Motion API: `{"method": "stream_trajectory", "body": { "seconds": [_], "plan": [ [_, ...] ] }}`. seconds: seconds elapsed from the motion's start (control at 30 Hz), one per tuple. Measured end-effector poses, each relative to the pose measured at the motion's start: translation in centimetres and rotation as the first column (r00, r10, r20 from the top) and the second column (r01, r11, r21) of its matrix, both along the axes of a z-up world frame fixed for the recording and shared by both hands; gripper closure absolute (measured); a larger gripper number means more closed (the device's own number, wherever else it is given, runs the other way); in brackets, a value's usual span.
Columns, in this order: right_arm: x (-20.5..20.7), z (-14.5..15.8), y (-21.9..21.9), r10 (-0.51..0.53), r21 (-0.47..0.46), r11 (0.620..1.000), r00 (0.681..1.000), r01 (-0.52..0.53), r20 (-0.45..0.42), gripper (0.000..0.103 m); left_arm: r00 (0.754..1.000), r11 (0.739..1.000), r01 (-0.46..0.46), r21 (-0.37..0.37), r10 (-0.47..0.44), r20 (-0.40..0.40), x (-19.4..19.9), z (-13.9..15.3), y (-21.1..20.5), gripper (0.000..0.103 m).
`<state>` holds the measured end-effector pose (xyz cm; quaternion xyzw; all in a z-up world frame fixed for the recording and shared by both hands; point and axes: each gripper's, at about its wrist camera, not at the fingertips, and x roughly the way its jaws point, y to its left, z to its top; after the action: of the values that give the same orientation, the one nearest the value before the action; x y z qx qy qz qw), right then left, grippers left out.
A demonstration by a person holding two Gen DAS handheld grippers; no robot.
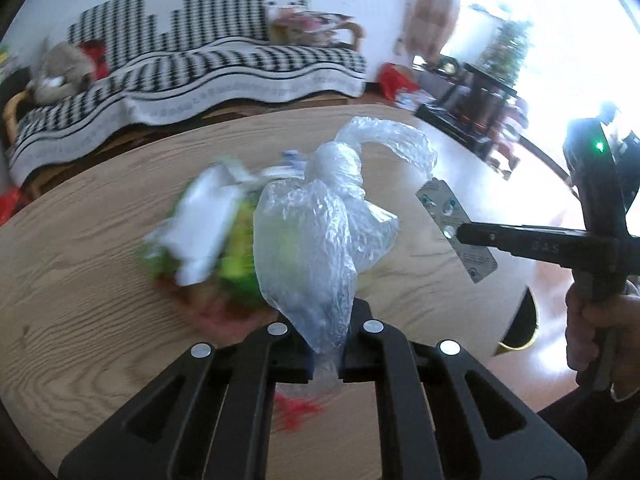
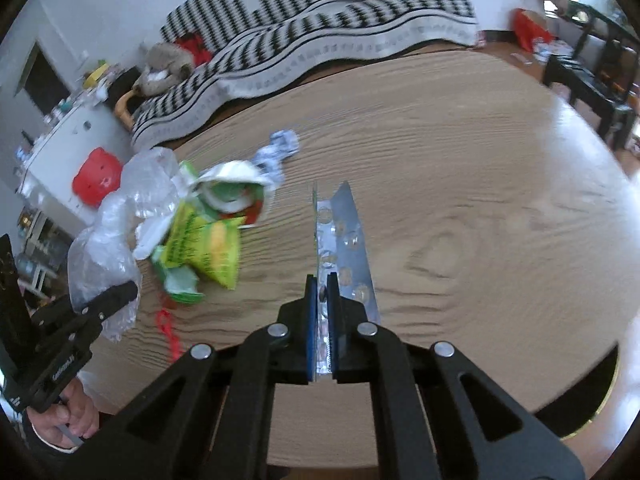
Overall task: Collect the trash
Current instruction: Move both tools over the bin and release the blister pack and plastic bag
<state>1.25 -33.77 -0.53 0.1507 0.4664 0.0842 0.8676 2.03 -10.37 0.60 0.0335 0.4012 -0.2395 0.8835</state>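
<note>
Left wrist view: left gripper (image 1: 325, 344) clenched on a clear bag (image 1: 308, 240), which rises crumpled from between its fingers over the table (image 1: 80, 248).
Right wrist view: right gripper (image 2: 322, 320) clamped on a blister pack (image 2: 344, 240), held edge-up above the table (image 2: 480, 200).
Wrappers: a green-yellow snack wrapper (image 2: 208, 248) lies on the table just beside the bag (image 2: 104, 240), blurred in the left view.
Paper: a crumpled blue-white scrap (image 2: 278, 156) lies beyond the wrapper.
Red scrap: (image 2: 170, 332) on the table near the bag.
Sofa: (image 2: 320, 40) behind the table.
</note>
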Motion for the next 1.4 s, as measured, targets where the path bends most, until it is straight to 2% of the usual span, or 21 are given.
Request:
{"method": "stream_trajectory", "body": {
  "seconds": [0.2,0.37,0.47,0.63,0.7,0.8,0.9,1.0,1.23,1.4],
  "plan": [
    [-3.3,0.6,-8.6,-0.158,-0.035,0.987,0.987,0.159,0.027,0.097,0.993,0.993,0.118,-0.003,-0.118,-0.026,-0.8,-1.1,-7.2,0.097],
    [-7.2,0.5,-16.4,-0.308,-0.044,0.95,0.95,0.31,0.043,0.097,0.972,0.972,0.23,-0.039,-0.232,-0.045,-2.0,-1.5,-14.4,0.097],
    [-9.6,-0.2,-20.7,-0.391,-0.06,0.918,0.92,0.393,0.036,0.097,0.949,0.951,0.307,-0.046,-0.309,-0.058,-3.3,-2.4,-19.0,0.097],
    [-13.5,-2.5,-26.8,-0.49,-0.057,0.871,0.872,0.489,-0.005,0.097,0.884,0.89,0.453,-0.048,-0.455,-0.111,-6.4,-4.9,-27.3,0.097],
    [-14.8,-3.4,-28.6,-0.517,-0.049,0.856,0.856,0.515,-0.02,0.097,0.858,0.868,0.494,-0.043,-0.495,-0.135,-7.5,-6.2,-29.7,0.097],
    [-17.0,-4.9,-31.4,-0.557,-0.045,0.83,0.829,0.556,-0.048,0.097,0.836,0.849,0.527,-0.021,-0.523,-0.167,-8.2,-8.1,-32.4,0.097],
    [-18.7,-6.7,-33.3,-0.583,-0.025,0.812,0.807,0.584,-0.091,0.097,0.82,0.838,0.546,-0.007,-0.536,-0.203,-8.6,-10.0,-34.5,0.097],
    [-19.2,-8.0,-34.1,-0.588,-0.013,0.806,0.799,0.592,-0.123,0.097,0.811,0.834,0.551,0.001,-0.535,-0.237,-8.7,-11.7,-36.1,0.097],
    [-18.9,-9.4,-34.2,-0.575,0.004,0.812,0.802,0.583,-0.164,0.097,0.811,0.835,0.549,0.039,-0.52,-0.267,-7.8,-13.8,-38.0,0.097],
    [-18.5,-9.5,-34.4,-0.573,0.01,0.813,0.802,0.583,-0.167,0.097,0.808,0.833,0.551,0.04,-0.521,-0.276,-7.7,-14.2,-38.5,0.096]
  ]
}}
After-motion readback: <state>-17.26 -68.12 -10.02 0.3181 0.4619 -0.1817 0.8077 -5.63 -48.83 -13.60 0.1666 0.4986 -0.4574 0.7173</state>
